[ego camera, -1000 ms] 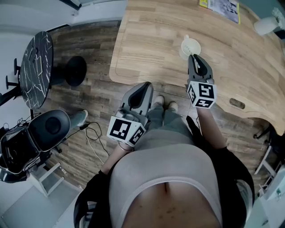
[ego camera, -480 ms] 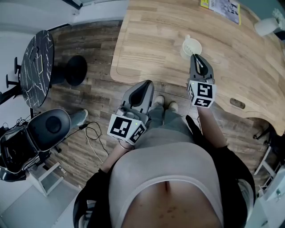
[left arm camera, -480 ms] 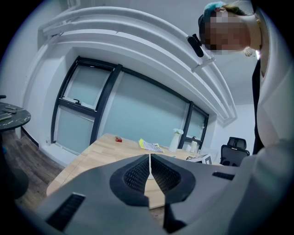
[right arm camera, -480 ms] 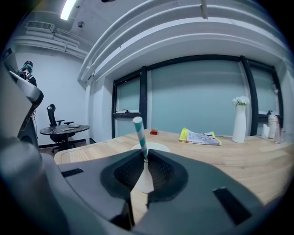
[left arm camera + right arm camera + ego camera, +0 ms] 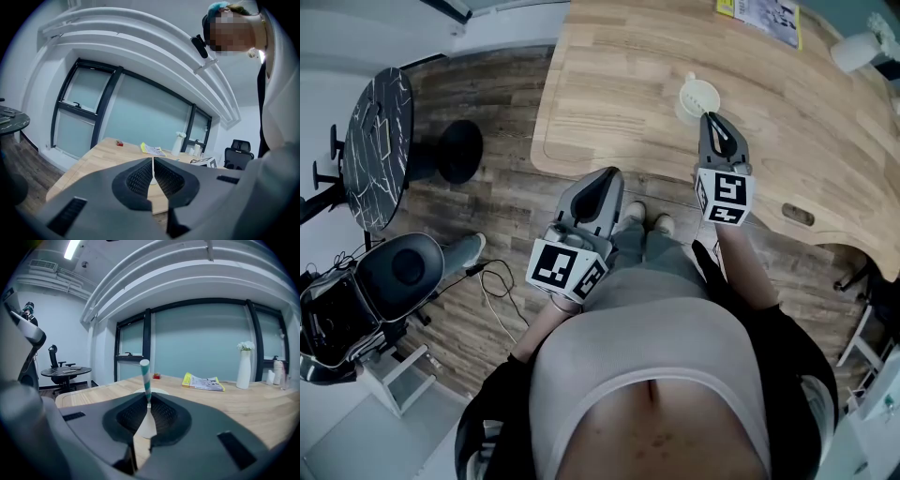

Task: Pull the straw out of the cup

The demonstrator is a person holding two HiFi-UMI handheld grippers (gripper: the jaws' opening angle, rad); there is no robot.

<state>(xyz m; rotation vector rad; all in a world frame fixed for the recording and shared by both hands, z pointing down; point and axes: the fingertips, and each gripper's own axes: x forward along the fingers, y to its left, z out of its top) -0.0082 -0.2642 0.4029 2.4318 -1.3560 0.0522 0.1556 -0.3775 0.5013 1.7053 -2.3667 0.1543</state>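
A white cup (image 5: pixel 700 97) stands near the front edge of the wooden table (image 5: pixel 609 84), with a teal-and-white striped straw (image 5: pixel 146 376) rising from it. My right gripper (image 5: pixel 710 119) reaches level to the cup's near side. Its jaws have just been closing, and in the right gripper view they (image 5: pixel 148 401) pinch the straw's lower part just above the cup's rim (image 5: pixel 157 391). My left gripper (image 5: pixel 602 183) hangs off the table over the floor, jaws together and nothing in them (image 5: pixel 153 171).
A yellow booklet (image 5: pixel 764 14) and a white vase (image 5: pixel 858 52) sit at the table's far side. On the floor to the left are a black round table (image 5: pixel 375 141), a stool (image 5: pixel 459 148), an office chair (image 5: pixel 403 272) and loose cables (image 5: pixel 502 281).
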